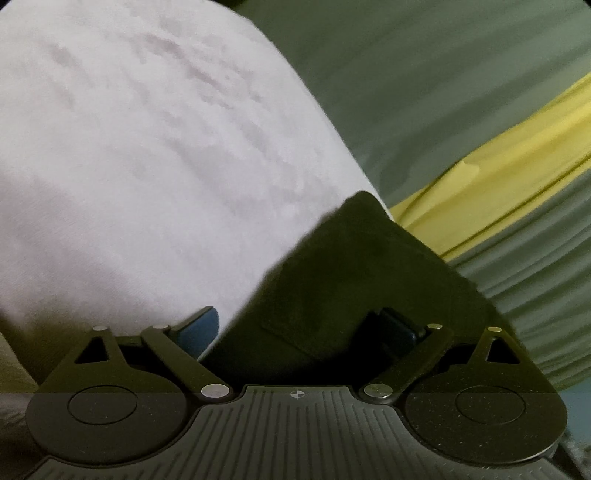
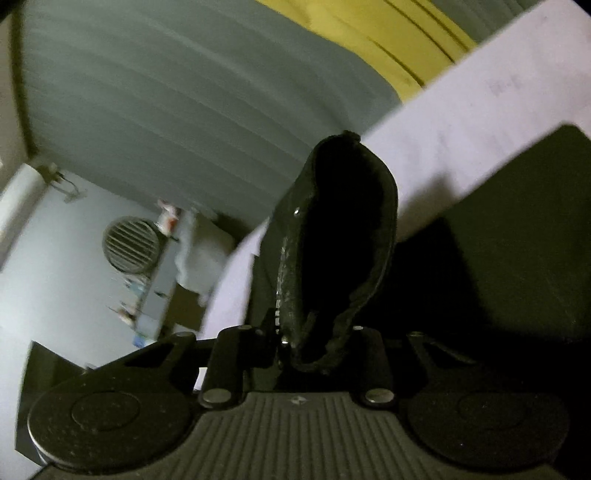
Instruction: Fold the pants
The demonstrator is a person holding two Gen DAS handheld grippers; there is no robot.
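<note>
The pants (image 1: 343,280) are black and lie on a white sheet (image 1: 147,147). In the left wrist view a corner of them with a sewn pocket lies between the fingers of my left gripper (image 1: 301,326), whose blue pads stand wide apart, not clamped. In the right wrist view my right gripper (image 2: 314,332) is shut on a bunched fold of the pants (image 2: 332,236) near the zipper, lifted off the sheet (image 2: 461,122). The rest of the pants (image 2: 509,251) hang dark at the right.
A grey ribbed curtain with a yellow band (image 1: 498,192) hangs behind the sheet; it also shows in the right wrist view (image 2: 369,33). At the left of the right wrist view are a white wall, a round vent (image 2: 131,244) and a cluttered shelf (image 2: 155,288).
</note>
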